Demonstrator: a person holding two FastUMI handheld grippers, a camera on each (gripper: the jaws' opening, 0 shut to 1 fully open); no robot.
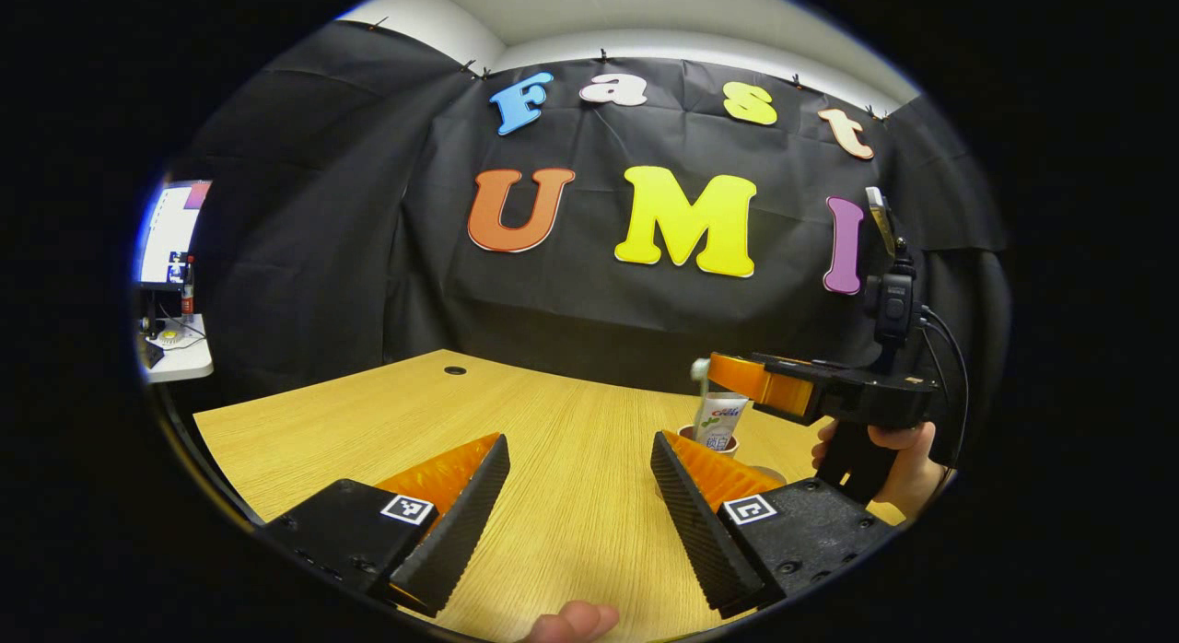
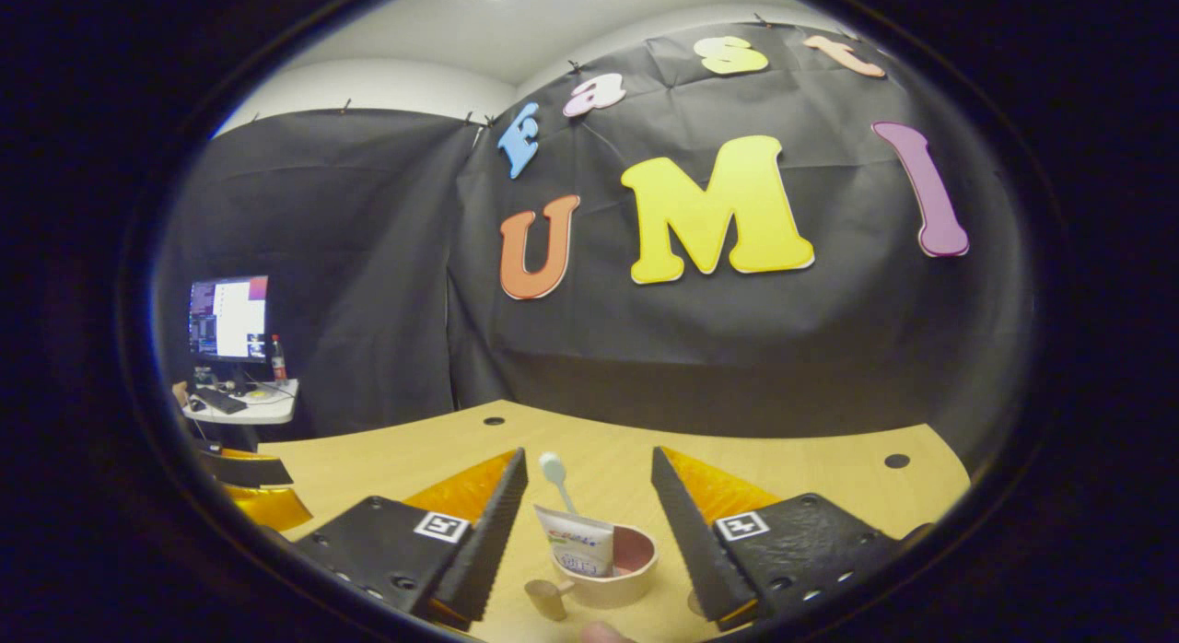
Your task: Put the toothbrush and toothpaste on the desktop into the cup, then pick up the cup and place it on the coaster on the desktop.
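While the toothbrush (image 2: 555,470) and toothpaste (image 2: 578,542) stand in the cup (image 2: 619,567), the right gripper (image 2: 582,523) hangs over it. Both grippers' jaws are spread wide, the left gripper (image 1: 578,496) over bare worktop (image 1: 571,440).

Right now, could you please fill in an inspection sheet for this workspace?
Surface: wooden desktop with round cable holes.
Job's things: toothpaste and toothbrush stand in the cup; coaster not made out.
Clutter: nothing seen.
Grippers: left hand-held gripper open, empty; right hand-held gripper open above the cup, apart from it.
Cables: black leads on the right hand-held gripper.
Surroundings: monitor, bottle on a side table.
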